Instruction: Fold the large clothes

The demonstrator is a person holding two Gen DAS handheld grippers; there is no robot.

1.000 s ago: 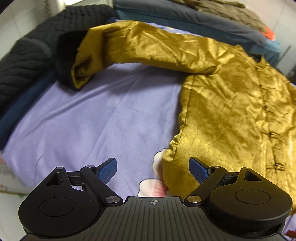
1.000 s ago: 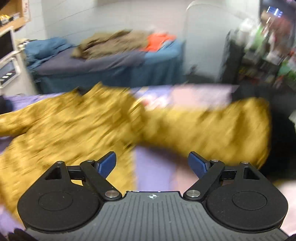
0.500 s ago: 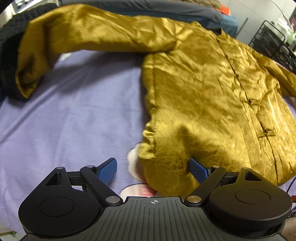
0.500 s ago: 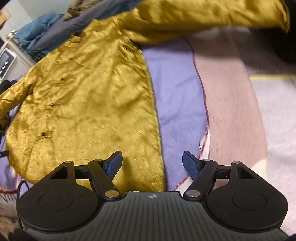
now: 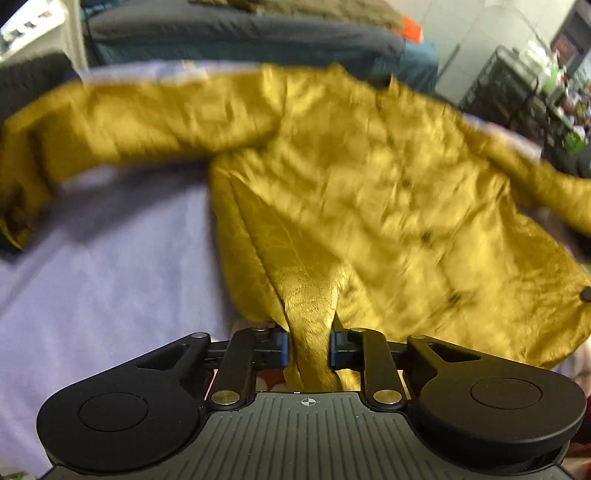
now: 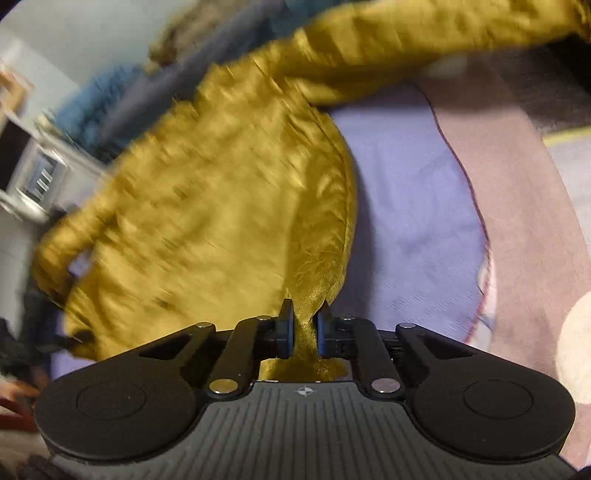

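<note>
Both my tools are closing on the hem of the gold jacket.

The gold jacket (image 5: 369,192) lies spread face up on the lavender bed sheet (image 5: 110,266), sleeves out to either side, its button line running down the front. My left tool (image 5: 308,345) has a bunched fold of the hem corner between its blue pads, jaws narrowing onto the cloth. My right tool (image 6: 304,330) pinches the opposite hem corner, jaws nearly together with fabric squeezed between them. Both views are smeared, so the piled clothes (image 5: 258,22) beyond the bed are, I think, darker garments.
</note>
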